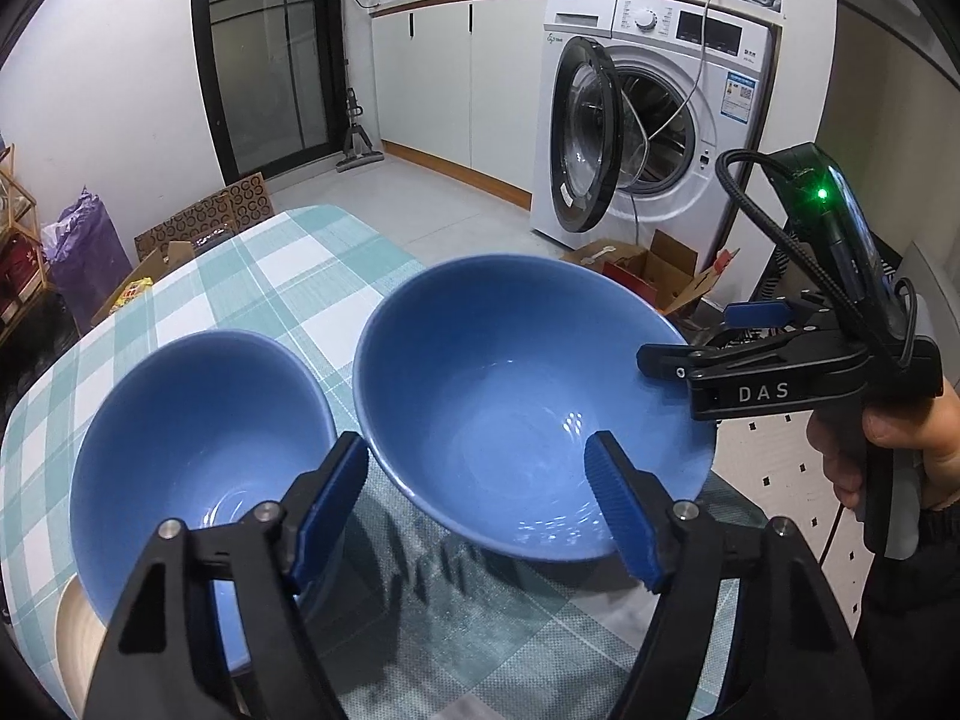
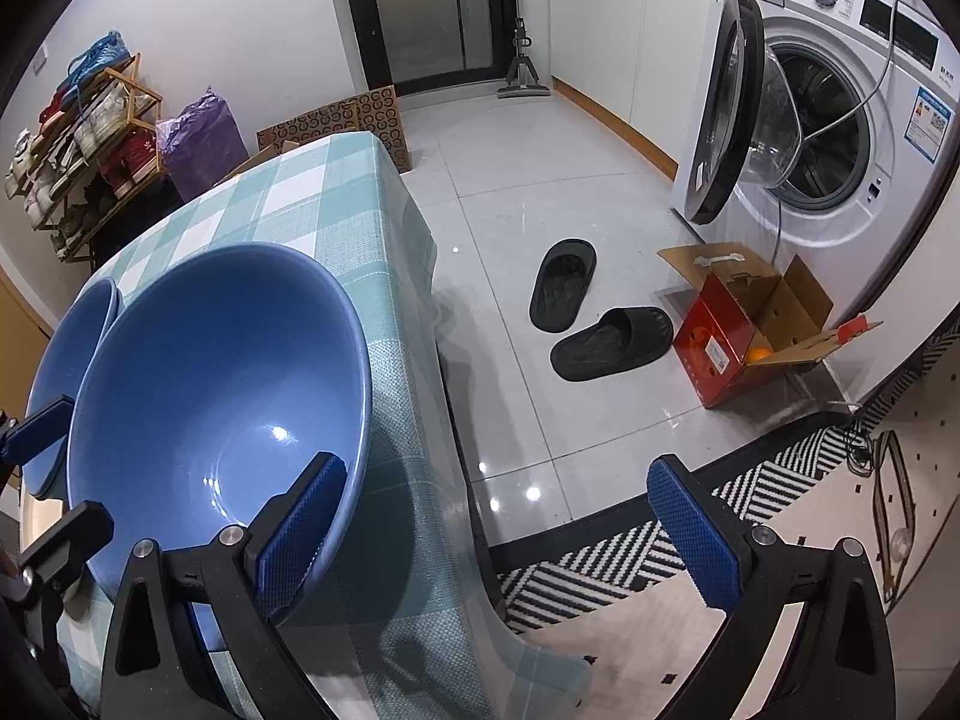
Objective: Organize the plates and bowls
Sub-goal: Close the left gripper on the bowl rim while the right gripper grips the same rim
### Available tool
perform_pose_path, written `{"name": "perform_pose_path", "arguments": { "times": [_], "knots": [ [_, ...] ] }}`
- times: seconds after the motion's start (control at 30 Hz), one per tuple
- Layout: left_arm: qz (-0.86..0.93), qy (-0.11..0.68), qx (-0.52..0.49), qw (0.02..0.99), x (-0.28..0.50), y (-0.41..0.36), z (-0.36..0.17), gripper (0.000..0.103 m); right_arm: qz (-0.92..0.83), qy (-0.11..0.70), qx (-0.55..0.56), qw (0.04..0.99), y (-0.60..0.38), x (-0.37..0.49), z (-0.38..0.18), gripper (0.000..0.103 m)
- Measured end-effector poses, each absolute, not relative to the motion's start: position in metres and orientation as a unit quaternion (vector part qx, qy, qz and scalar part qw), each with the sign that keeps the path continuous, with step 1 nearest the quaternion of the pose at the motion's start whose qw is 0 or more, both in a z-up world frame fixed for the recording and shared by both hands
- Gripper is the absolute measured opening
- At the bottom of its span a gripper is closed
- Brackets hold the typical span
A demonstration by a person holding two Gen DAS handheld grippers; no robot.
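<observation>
Left gripper (image 1: 477, 480): jaws spread, near rim of large blue bowl (image 1: 528, 408) between the pads, no clear contact.
Right gripper (image 2: 489, 516): jaws wide, left pad at that bowl's rim, nothing pinched.
Bowls: large one beside small blue bowl (image 1: 198, 462) on checked tablecloth (image 1: 288, 276).
Left view only: person's hand (image 1: 888, 450) on right tool.
Right view only: slippers (image 2: 600, 318), red carton (image 2: 738, 330).

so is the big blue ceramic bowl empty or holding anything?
Empty. The big blue ceramic bowl stands upright on the checked tablecloth; its glossy inside shows only light reflections in both wrist views.
</observation>
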State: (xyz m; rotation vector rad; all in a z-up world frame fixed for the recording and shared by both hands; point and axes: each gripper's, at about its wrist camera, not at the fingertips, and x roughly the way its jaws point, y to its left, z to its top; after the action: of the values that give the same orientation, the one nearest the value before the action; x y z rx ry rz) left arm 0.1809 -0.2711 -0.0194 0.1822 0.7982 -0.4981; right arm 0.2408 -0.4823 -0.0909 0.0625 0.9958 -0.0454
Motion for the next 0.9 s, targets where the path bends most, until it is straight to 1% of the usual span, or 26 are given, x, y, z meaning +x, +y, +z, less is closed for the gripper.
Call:
{"name": "perform_pose_path", "arguments": {
  "times": [0.23,0.47,0.73,0.77,0.87,0.9],
  "knots": [
    [-0.234,0.384,0.088,0.889,0.183,-0.271,-0.022,0.074,-0.014,0.475,0.029,0.879,-0.481,0.241,-0.092,0.102],
    [-0.238,0.397,0.078,0.883,0.186,-0.268,-0.027,0.065,-0.006,0.478,0.025,0.878,-0.478,0.243,-0.095,0.102],
    [-0.234,0.395,0.080,0.884,0.184,-0.269,-0.027,0.065,0.010,0.473,0.022,0.881,-0.474,0.243,-0.094,0.101],
    [-0.234,0.395,0.081,0.885,0.184,-0.269,-0.027,0.065,0.013,0.471,0.022,0.882,-0.473,0.243,-0.093,0.101],
    [-0.234,0.395,0.080,0.885,0.185,-0.269,-0.027,0.064,0.022,0.468,0.021,0.883,-0.471,0.241,-0.091,0.095],
    [-0.236,0.396,0.079,0.884,0.184,-0.269,-0.027,0.064,0.026,0.466,0.021,0.884,-0.470,0.241,-0.090,0.090]
  ]
}}
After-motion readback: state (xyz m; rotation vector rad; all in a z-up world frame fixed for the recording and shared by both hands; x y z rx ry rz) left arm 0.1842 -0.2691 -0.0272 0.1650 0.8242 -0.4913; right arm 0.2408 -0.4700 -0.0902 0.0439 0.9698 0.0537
